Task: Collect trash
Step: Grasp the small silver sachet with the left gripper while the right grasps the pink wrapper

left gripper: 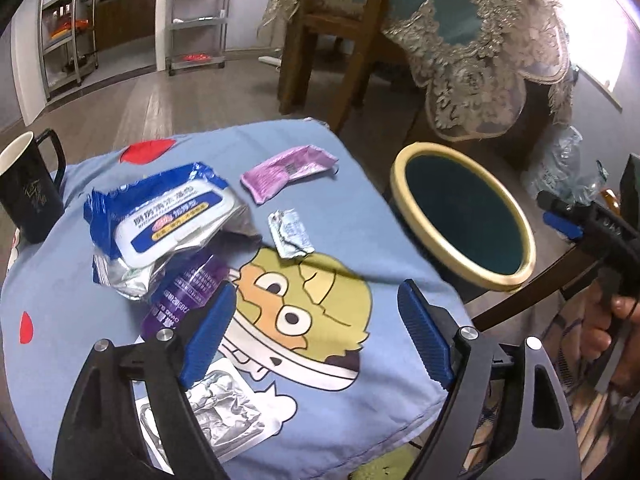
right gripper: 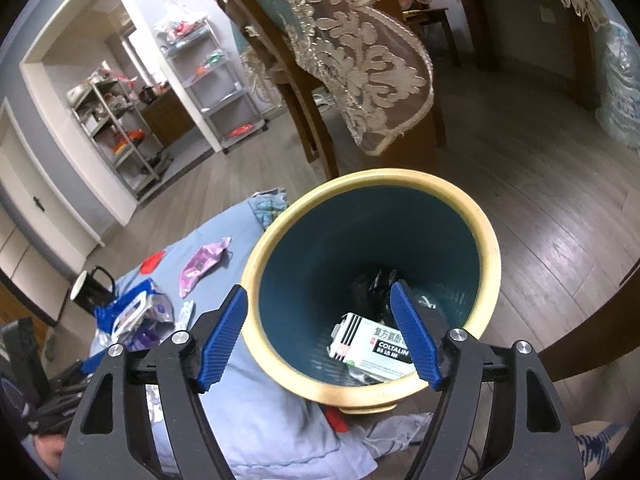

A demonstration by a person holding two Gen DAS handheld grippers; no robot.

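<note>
Both claws are wide open and hold nothing.
Right claw [right gripper: 320, 336] hangs over the round teal bin with a yellow rim [right gripper: 490, 248]; left claw [left gripper: 316, 336] hangs over the blue cartoon cloth [left gripper: 360, 208].

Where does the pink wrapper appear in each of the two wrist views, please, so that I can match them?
Left wrist view: the pink wrapper lies upper centre, on the blue cloth, left of the bin.
Right wrist view: the pink wrapper lies left of centre, on the same cloth, left of the bin.
Shared landmark: the yellow-rimmed bin, to the wrapper's right in both.
</note>
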